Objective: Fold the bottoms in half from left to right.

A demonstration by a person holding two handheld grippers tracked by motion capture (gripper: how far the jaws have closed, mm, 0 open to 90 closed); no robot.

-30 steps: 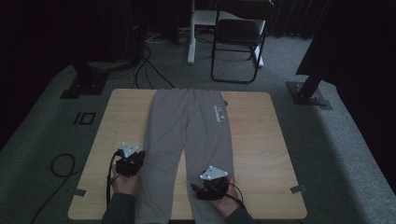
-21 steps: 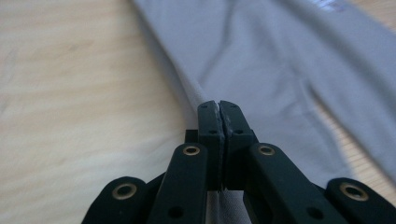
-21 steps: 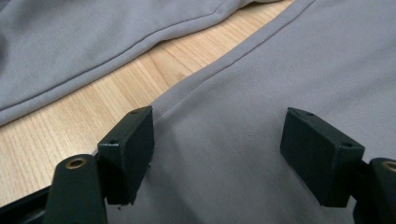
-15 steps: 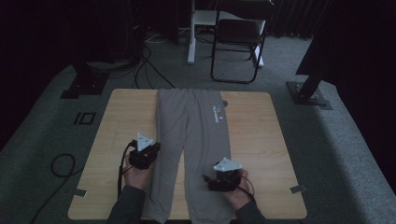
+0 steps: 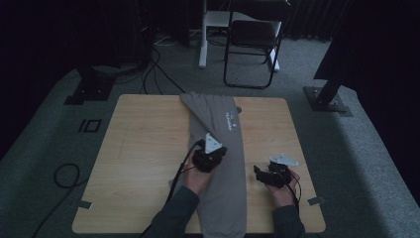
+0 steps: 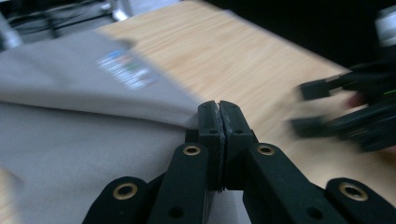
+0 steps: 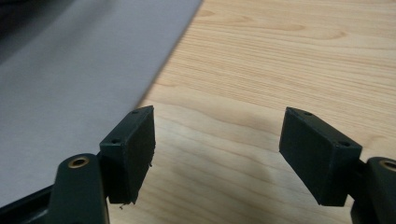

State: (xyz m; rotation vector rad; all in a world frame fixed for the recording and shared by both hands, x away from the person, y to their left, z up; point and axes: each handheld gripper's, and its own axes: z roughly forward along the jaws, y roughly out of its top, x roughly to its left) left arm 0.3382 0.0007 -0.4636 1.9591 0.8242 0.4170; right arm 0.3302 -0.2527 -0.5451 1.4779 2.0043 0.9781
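My left gripper (image 5: pixel 210 154), clenched on the trousers' (image 5: pixel 223 198) left leg, has carried it across onto the right leg at frame centre, half-folding them lengthwise; my right gripper (image 5: pixel 262 174) hangs released over the tabletop (image 5: pixel 143 144).

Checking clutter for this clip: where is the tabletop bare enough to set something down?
The wooden table is bare left of the grey trousers, up to its left edge. Right of them, a narrower strip holds the open right tool.
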